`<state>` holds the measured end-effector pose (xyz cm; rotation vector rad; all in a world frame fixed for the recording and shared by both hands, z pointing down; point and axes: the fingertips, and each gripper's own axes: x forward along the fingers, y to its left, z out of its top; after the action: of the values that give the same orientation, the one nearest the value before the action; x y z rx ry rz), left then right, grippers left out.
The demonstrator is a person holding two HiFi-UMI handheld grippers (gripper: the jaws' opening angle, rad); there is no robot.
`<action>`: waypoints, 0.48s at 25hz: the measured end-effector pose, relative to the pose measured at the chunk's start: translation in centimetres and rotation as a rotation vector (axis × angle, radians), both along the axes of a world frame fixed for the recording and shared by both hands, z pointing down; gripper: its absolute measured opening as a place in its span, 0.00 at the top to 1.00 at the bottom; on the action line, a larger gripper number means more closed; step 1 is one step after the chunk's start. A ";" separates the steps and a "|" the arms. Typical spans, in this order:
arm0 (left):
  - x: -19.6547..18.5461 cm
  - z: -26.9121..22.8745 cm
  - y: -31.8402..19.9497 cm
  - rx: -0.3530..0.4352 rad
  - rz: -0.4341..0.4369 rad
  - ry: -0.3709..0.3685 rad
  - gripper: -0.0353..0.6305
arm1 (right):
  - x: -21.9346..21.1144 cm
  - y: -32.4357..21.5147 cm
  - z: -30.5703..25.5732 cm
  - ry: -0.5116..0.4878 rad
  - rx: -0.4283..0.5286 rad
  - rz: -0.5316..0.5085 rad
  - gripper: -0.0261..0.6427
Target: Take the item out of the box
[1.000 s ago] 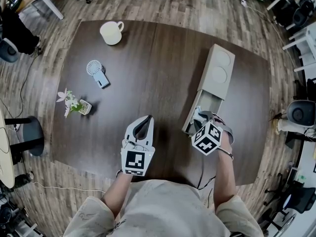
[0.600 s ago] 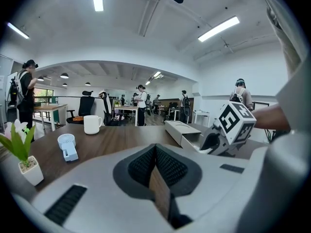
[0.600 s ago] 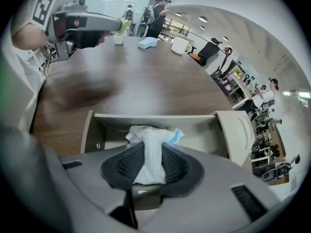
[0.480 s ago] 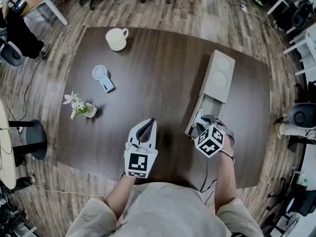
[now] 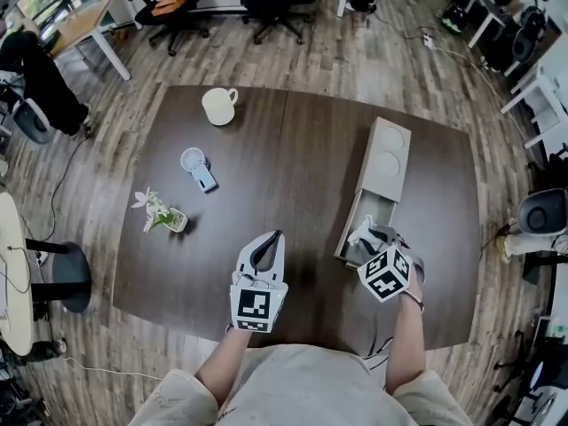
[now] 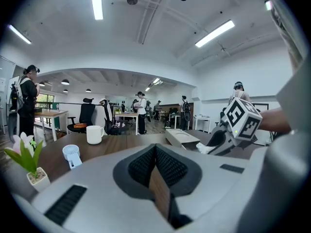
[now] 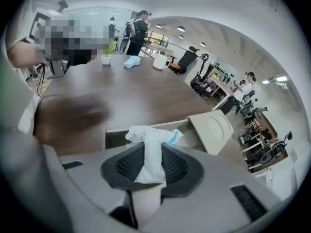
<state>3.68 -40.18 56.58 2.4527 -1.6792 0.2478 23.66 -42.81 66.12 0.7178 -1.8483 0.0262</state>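
Note:
A long beige box (image 5: 383, 171) lies on the dark table's right side, with its lid (image 7: 214, 126) slid back and its near end open (image 7: 116, 137). My right gripper (image 5: 366, 240) hangs over that open end, shut on a crumpled white item with a blue edge (image 7: 151, 147). The item shows in the head view as a white wad (image 5: 361, 233) at the jaw tips. The left gripper (image 5: 273, 236) hovers at the table's front middle, left of the box. Its jaws (image 6: 156, 152) are shut with nothing between them. From it I see the right gripper (image 6: 228, 136) and the box (image 6: 181, 137).
A white mug (image 5: 218, 106) stands at the far left, a small blue-and-white fan (image 5: 197, 167) lies nearer, and a little flower pot (image 5: 162, 214) sits near the left edge. Office chairs, desks and people stand around the table.
Both grippers have risen a little. The white item has come up out of the box's open end with the right gripper. The head view has tilted, so the table sits lower in the frame.

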 end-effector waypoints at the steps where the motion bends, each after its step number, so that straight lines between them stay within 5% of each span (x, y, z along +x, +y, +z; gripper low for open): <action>1: -0.1 -0.4 0.1 0.008 -0.001 -0.001 0.94 | -0.1 0.1 -0.6 -0.015 0.015 0.007 0.80; 12: -1.5 -4.7 0.7 0.103 -0.039 0.009 0.94 | -0.9 0.8 -8.8 -0.235 0.209 0.097 0.80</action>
<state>2.19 -39.48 51.91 2.4862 -1.7761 0.1492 22.76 -42.06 57.32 0.9839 -2.0585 -0.0211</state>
